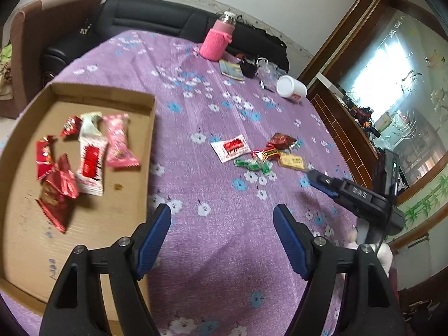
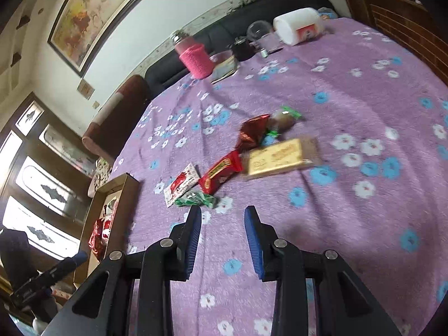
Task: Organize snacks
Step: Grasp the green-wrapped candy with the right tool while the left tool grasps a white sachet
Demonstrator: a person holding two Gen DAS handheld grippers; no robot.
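Left wrist view first: we see the cardboard tray [image 1: 145, 140] at the left edge of the table, and in it several red packets [image 1: 56, 179], a white-and-red packet [image 1: 91, 156] and a pink packet [image 1: 119, 142], lying close together. Our left gripper [image 1: 222, 232] hangs above the purple flowered cloth [image 1: 196, 252] just right of the tray, fingers spread wide, nothing between them. Further right, near the middle of the table, the loose snacks lie in a cluster: a white sachet [image 1: 230, 147], a green candy [image 1: 253, 165], a red bar [image 1: 264, 152], a dark red packet [image 1: 281, 140] and a gold packet [image 1: 292, 161]. Our right gripper [image 1: 322, 181] reaches in from the right edge, its tip near the gold packet; we cannot tell from here how far it is spread.

Right wrist view shows that gripper [image 2: 222, 229] moderately apart and empty, just short of the green candy [image 2: 196, 198]. At the far edge stand a pink-sleeved bottle [image 2: 194, 56] and a white jar [image 2: 298, 25] on its side.
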